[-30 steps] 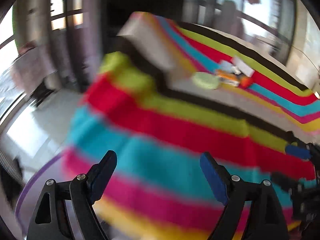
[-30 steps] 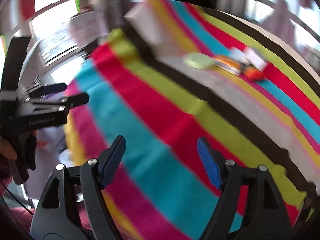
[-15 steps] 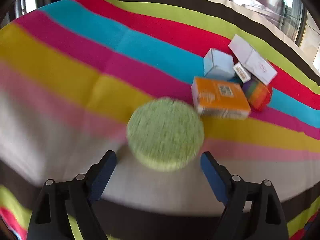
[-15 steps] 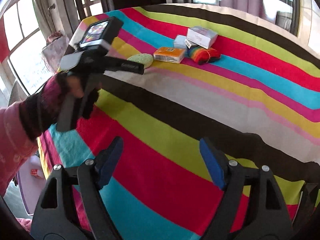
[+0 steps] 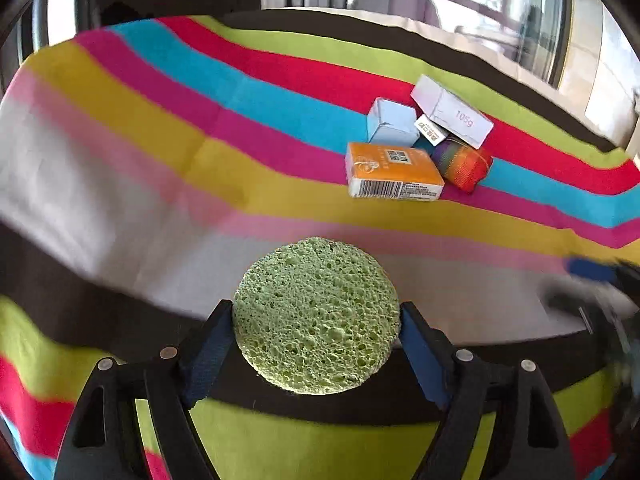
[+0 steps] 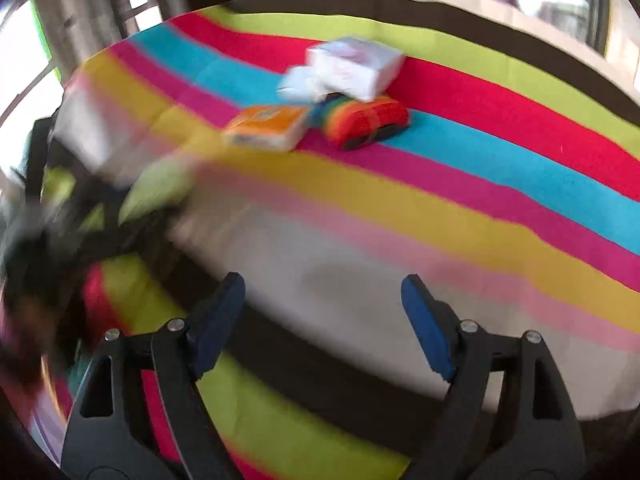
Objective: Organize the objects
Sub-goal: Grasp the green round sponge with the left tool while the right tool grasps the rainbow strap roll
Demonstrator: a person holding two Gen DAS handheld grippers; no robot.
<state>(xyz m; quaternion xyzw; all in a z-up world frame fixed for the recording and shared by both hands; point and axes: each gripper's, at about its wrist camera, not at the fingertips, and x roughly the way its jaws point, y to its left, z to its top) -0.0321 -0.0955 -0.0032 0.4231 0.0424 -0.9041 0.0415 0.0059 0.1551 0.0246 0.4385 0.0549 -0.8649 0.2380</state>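
My left gripper (image 5: 316, 344) is shut on a round green sponge (image 5: 316, 316), its blue pads touching both sides of the disc. Beyond it on the striped cloth lie an orange box (image 5: 394, 176), a pale blue box (image 5: 390, 122), a white box marked 105g (image 5: 450, 110) and a rainbow cloth roll (image 5: 462, 160). My right gripper (image 6: 324, 316) is open and empty above the white stripe. Its view shows the orange box (image 6: 266, 126), the rainbow roll (image 6: 366, 120), the white box (image 6: 354, 66) and the blurred green sponge (image 6: 160, 190) at left.
A rainbow-striped cloth (image 5: 120, 128) covers the table. Windows and dark frames stand behind the far edge. The right gripper shows blurred at the right edge of the left wrist view (image 5: 592, 284). The left gripper and hand are a dark blur at left in the right wrist view (image 6: 48, 232).
My left gripper has come up to the green sponge and closed on it. My right gripper has moved forward over the table toward the group of boxes, still open.
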